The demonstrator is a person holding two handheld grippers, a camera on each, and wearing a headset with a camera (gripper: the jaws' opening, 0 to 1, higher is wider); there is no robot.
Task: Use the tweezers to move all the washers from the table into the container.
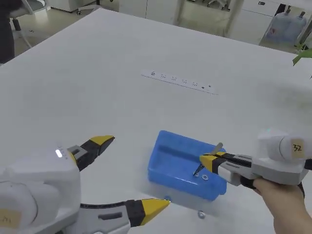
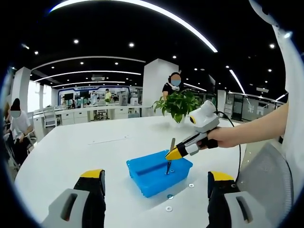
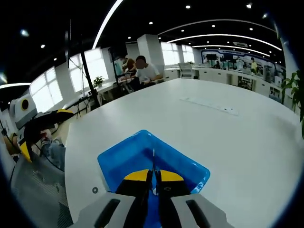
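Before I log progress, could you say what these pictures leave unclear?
Whether the tweezers in the right gripper hold a washer: tips too small in all three views.
Washers inside the container: near wall hides part of its floor in the left gripper view.
Table washers: any below the head view's bottom edge are cut off.

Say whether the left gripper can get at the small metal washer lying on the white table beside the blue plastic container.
Probably yes: the left gripper is open, and the washer lies on bare table near it, nothing between.
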